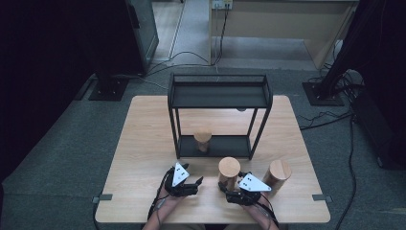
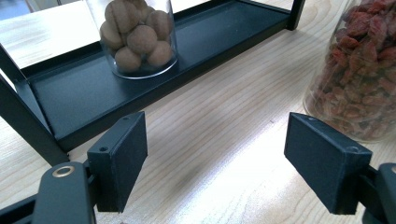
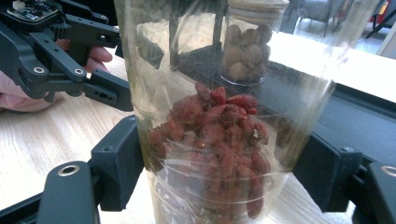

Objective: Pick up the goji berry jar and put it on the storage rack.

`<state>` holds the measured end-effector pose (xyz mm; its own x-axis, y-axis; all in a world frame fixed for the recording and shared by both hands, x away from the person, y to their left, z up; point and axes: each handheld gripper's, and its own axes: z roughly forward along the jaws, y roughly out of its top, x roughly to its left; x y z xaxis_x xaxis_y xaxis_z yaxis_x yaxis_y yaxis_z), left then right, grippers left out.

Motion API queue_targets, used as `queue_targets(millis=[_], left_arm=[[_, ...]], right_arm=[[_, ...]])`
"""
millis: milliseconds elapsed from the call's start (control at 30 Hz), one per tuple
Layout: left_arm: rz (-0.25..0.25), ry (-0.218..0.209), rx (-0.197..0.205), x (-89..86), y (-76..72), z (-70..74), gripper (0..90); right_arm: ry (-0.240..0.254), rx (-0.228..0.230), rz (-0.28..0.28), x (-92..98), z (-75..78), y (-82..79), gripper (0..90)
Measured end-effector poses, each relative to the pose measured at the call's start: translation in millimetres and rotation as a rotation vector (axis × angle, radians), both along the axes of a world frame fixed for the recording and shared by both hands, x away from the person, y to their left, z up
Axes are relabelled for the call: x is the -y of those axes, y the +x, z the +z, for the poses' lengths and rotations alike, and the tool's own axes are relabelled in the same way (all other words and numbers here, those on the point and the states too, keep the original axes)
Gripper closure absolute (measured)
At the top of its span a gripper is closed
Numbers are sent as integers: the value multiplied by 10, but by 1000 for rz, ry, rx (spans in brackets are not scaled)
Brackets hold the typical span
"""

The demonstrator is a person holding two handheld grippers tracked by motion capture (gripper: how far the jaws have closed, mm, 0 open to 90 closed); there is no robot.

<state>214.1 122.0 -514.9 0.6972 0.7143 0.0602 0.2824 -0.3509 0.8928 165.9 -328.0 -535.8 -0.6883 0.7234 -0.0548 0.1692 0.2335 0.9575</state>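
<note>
Wooden table (image 1: 143,143), black shelf (image 1: 218,96), right gripper (image 1: 234,189) clasping berry jar (image 1: 229,172)

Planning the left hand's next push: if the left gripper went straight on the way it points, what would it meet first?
Probably the black shelf rack: its lower tray edge lies right ahead of the open left gripper, with bare table between. The jar of round nuts stands farther back; the jar of red berries sits off to the side.

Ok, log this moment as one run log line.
right gripper: shut on jar of red berries | left gripper: open, nothing between | jar of brown nuts: on rack lower shelf
</note>
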Motion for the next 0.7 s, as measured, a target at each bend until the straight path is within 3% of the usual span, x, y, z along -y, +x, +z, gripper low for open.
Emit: queue_targets(millis=[133,300,700], left_arm=[[0,-1,-3,-2,5,3,214],[1,-1,-6,-2,8,5,214],[1,6,-14,13,20,16,214]], right_arm=[[-16,19,-3,-26,25,-32,249],[21,1,-16,-18,51,-32,250],[14,-21,-55,-44,110,-44,250]])
